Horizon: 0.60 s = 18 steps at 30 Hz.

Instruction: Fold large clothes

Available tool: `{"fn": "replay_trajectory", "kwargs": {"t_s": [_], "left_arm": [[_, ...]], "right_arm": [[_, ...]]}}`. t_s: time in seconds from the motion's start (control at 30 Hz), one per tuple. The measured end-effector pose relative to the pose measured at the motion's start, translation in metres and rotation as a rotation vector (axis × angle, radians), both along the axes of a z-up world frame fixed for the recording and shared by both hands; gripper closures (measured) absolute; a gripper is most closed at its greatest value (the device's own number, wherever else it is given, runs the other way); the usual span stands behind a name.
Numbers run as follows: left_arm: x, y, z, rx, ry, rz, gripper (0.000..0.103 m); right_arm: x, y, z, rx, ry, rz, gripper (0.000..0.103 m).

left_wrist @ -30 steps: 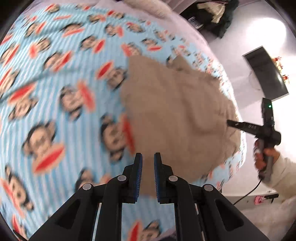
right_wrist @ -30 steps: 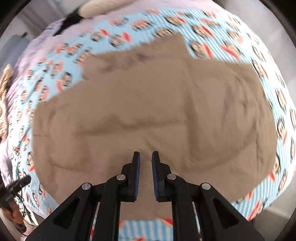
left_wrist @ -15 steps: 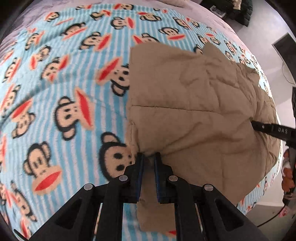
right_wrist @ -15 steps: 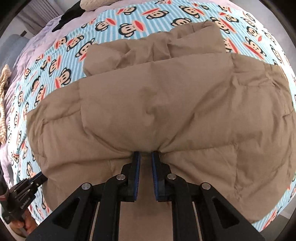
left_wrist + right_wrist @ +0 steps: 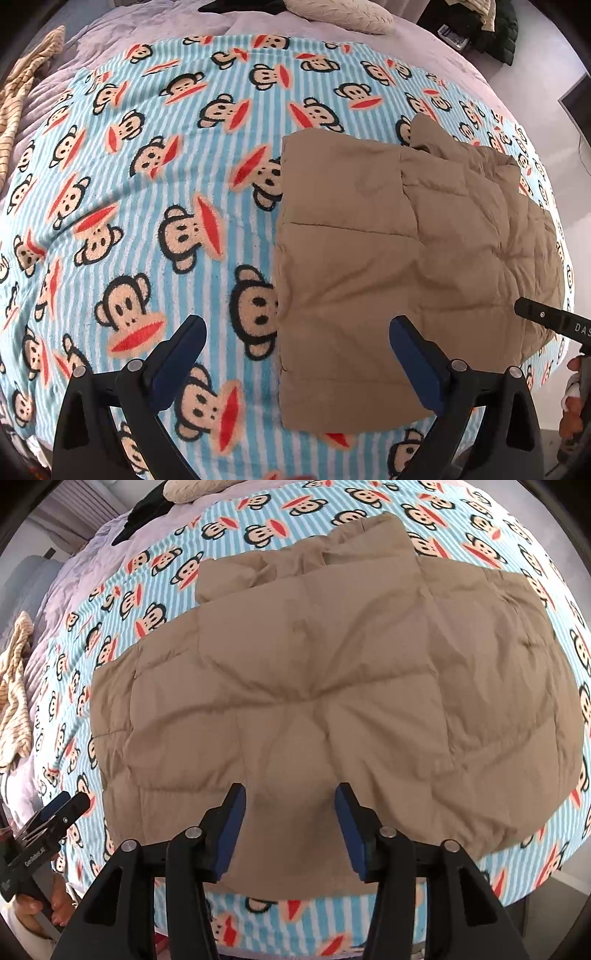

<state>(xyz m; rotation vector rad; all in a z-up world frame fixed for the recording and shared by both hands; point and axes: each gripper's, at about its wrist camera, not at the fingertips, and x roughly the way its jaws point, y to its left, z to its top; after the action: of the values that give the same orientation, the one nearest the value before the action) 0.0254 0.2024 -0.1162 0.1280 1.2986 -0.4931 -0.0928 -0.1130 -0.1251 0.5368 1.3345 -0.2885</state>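
Note:
A tan quilted jacket (image 5: pixel 399 266) lies folded on a blue striped monkey-print blanket (image 5: pixel 147 192). In the left wrist view my left gripper (image 5: pixel 297 354) hangs above the jacket's near left edge, its jaws opening wide, nothing pressed between the pads. The right wrist view shows the jacket (image 5: pixel 325 686) spread below my right gripper (image 5: pixel 290 819), whose jaws are opening over the near hem, clear of the cloth. The right gripper's tip (image 5: pixel 554 321) shows at the right edge of the left view; the left gripper (image 5: pixel 48 830), held by a hand, is at lower left of the right view.
A beige pillow (image 5: pixel 343 14) and dark clothes (image 5: pixel 491 26) lie at the far end of the bed. A striped beige garment (image 5: pixel 14 701) rests on the lilac bedsheet (image 5: pixel 74 587) at the left. The bed's near edge runs just below the jacket's hem.
Both grippers were shut on the jacket's edge half a second ago; now both have let go and stand open. The jacket has settled flat, folded over itself.

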Motion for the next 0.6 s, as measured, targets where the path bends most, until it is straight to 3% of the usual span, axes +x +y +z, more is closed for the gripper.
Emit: {"fn": "replay_trajectory", "kwargs": {"t_s": [0.17, 0.33, 0.47, 0.6], "left_arm": [[-0.003, -0.008, 0.004, 0.016, -0.019, -0.010, 0.001], [-0.002, -0.017, 0.004, 0.031, -0.010, -0.030, 0.001], [-0.001, -0.021, 0.001, 0.044, -0.008, -0.038, 0.001], [0.001, -0.024, -0.002, 0.059, -0.003, -0.044, 0.001]], "right_arm": [[-0.007, -0.001, 0.000, 0.019, 0.001, -0.024, 0.040], [-0.010, 0.000, 0.000, 0.039, -0.015, -0.039, 0.023], [-0.011, 0.003, 0.002, 0.031, -0.040, -0.038, 0.022], [-0.011, 0.007, 0.001, 0.024, -0.053, -0.026, 0.000]]}}
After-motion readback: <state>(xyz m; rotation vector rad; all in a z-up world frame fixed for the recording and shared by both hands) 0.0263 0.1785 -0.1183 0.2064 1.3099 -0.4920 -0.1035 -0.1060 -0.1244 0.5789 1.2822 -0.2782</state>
